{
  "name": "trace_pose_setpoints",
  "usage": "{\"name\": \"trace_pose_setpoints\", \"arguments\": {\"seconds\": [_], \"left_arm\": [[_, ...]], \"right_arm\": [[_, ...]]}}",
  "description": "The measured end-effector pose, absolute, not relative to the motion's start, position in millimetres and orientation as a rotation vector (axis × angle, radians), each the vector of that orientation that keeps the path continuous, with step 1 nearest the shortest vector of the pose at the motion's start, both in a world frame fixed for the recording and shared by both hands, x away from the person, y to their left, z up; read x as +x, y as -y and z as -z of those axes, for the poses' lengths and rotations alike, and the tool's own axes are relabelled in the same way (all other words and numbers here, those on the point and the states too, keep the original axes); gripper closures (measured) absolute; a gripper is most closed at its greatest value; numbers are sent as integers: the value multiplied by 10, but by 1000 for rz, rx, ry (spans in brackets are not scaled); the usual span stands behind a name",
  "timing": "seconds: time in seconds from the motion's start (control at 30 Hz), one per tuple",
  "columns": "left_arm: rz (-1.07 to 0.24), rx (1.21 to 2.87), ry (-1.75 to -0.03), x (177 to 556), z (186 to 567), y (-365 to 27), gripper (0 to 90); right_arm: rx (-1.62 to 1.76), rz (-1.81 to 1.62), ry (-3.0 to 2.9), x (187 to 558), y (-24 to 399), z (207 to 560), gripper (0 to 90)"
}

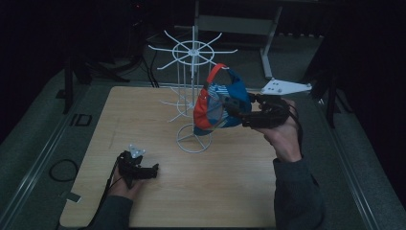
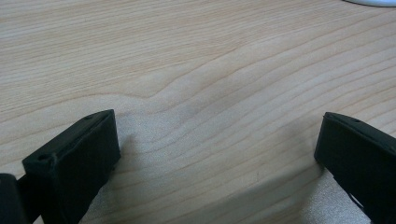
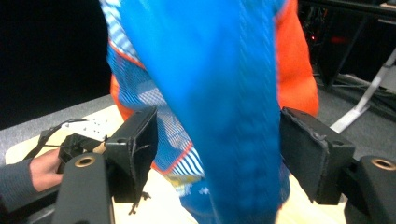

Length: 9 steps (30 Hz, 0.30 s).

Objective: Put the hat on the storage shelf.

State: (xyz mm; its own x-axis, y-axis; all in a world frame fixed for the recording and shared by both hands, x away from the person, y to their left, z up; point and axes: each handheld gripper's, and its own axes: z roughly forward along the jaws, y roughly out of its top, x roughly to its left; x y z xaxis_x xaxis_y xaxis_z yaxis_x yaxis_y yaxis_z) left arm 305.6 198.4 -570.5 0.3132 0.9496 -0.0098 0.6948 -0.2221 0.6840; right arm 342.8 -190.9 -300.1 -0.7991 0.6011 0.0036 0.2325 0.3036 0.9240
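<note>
Cap (image 1: 221,101) hangs on the white wire rack (image 1: 192,86), seemingly hooked by its strap, so hanging looks done and only withdrawal remains; right gripper (image 3: 217,154) open with cap between jaws, left gripper (image 1: 154,171) open, empty, resting on table (image 1: 215,191); rack prongs crowd the exit.

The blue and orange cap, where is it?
In the high view the cap hangs on the white wire rack, right of the table's middle, between the right gripper's open jaws.
</note>
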Motion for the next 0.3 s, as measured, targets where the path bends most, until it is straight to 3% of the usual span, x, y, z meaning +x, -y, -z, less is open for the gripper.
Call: {"name": "trace_pose_setpoints", "arguments": {"seconds": [0.3], "left_arm": [[-562, 1997, -1450, 3056, 5705, -1984, 1]], "right_arm": [[774, -1513, -2252, 3446, 1977, 3071, 247]]}}
